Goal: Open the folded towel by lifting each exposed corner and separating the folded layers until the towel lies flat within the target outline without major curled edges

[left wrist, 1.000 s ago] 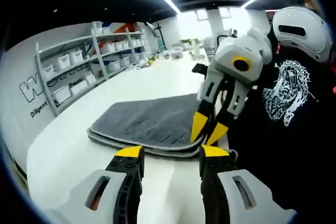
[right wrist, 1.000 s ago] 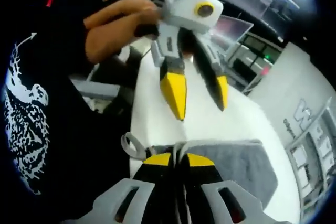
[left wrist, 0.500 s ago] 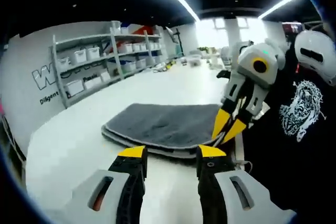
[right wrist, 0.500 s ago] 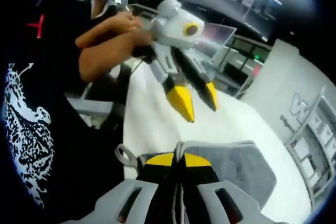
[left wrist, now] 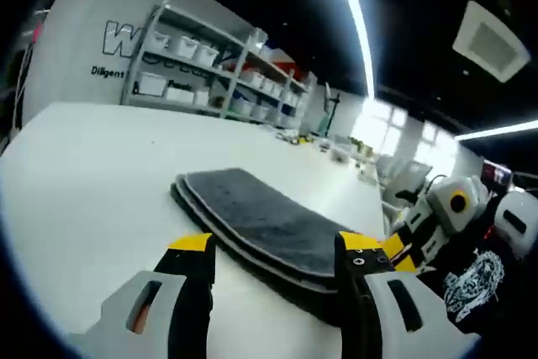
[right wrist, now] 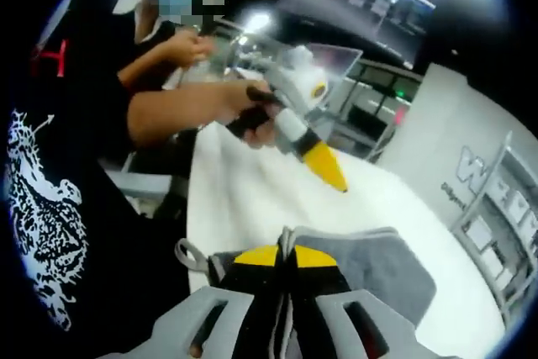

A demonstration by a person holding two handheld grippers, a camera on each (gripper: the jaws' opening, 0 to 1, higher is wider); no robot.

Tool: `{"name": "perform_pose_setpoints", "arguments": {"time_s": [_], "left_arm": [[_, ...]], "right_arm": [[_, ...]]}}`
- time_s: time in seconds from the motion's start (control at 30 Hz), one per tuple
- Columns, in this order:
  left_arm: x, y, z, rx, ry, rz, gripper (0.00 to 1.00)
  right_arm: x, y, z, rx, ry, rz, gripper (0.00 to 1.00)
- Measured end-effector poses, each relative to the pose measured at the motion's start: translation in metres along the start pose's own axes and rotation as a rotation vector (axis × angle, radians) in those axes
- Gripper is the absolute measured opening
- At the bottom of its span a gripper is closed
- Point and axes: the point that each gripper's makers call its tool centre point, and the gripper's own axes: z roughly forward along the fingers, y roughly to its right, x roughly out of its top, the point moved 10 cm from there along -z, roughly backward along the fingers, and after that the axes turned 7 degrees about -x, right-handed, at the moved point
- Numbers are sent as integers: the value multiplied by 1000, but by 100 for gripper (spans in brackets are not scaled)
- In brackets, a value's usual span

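Two grippers: right gripper (right wrist: 284,260) clamped on towel (left wrist: 252,220) corner at frame bottom, left gripper (left wrist: 273,245) apart, unloaded; step: first corner lift; next: peel layer back.

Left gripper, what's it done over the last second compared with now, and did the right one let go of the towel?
The left gripper has swung away from above the folded grey towel, out over the white table, its fingers open and holding nothing. Its view has rolled with the hand, so the towel's shift there is camera motion. The right gripper stays shut on the towel's near corner; the towel remains folded.
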Motion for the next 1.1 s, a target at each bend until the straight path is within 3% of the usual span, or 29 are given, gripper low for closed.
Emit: {"name": "perform_pose_setpoints", "arguments": {"time_s": [0.1, 0.17, 0.27, 0.3, 0.53, 0.63, 0.67, 0.8, 0.9, 0.97, 1.1], "left_arm": [[2, -9, 8, -60, 29, -75, 54], [6, -26, 13, -33, 59, -181, 49], [17, -51, 20, -11, 81, -276, 37], [21, -58, 22, -5, 74, -281, 38], [42, -71, 40, -2, 8, -284, 53], [49, -72, 41, -17, 5, -304, 58], [54, -72, 43, -26, 25, -249, 64], [68, -79, 42, 17, 21, -247, 71], [71, -81, 45, 36, 3, -245, 81], [69, -83, 48, 21, -39, -238, 90], [67, -88, 52, -10, -88, -269, 89]], "right_arm": [[-1, 5, -2, -5, 9, 30, 0], [-1, 8, -4, -3, 14, 50, 0], [0, 10, -5, -6, 24, 63, 0], [0, 10, -5, -7, 25, 64, 0], [0, 10, -9, -10, 35, 64, 0], [1, 12, -11, -18, 42, 61, 0], [2, 13, -12, -23, 48, 57, 0], [3, 23, -16, -77, 78, 58, 0], [3, 29, -19, -95, 94, 78, 0], [3, 29, -21, -104, 100, 75, 0], [3, 29, -23, -103, 105, 72, 0]]}}
